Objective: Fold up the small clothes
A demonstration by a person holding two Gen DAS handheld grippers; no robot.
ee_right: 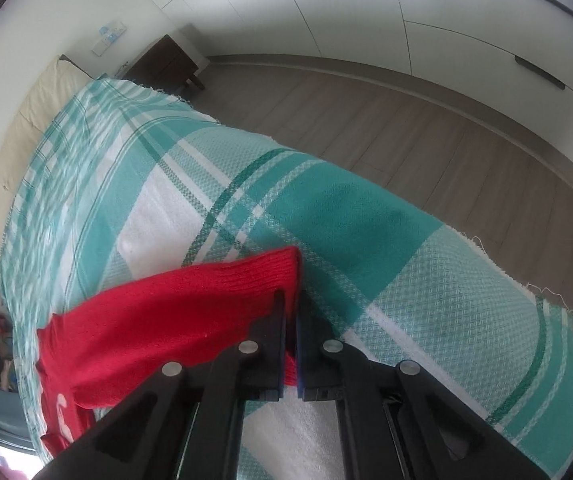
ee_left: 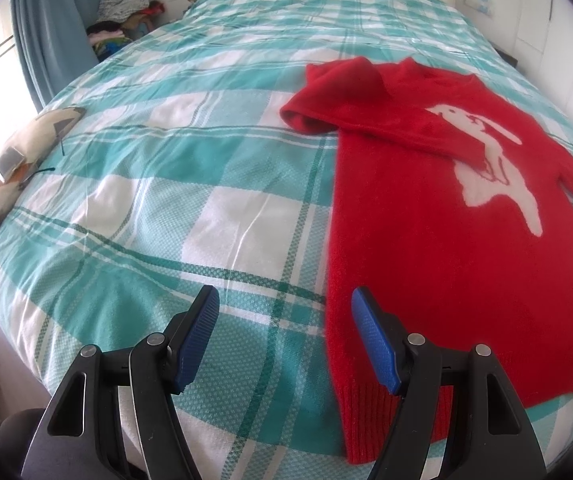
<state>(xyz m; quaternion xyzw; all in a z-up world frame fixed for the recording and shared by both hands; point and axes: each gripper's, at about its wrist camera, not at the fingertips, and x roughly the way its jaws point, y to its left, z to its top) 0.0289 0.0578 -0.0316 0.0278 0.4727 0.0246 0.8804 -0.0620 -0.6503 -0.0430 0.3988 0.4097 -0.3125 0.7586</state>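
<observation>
Fold is early-stage, by my read: red sweater [ee_left: 466,240] lies flat on the right side of the bed [ee_left: 166,200], hem at the near edge, collar far. One sleeve [ee_left: 366,120] is already crossed over the chest, partly covering the white animal motif [ee_left: 498,172]; the other sleeve [ee_right: 190,304] is only now being handled, and the body fold hasn't begun. Right hand-held gripper [ee_right: 292,312] is clamped down on that sleeve's ribbed cuff, red knit pinched between the pads, tool pitched steeply down over the right side of the bed, near the edge, with floor beyond. Left hand-held gripper [ee_left: 284,336] has its jaws wide apart and holds nothing; it points down over the near edge, just left of the sweater's hem, right finger [ee_left: 370,340] over the red knit, contact unclear. Clothes pile [ee_left: 126,12] sits far left, off the bed.
</observation>
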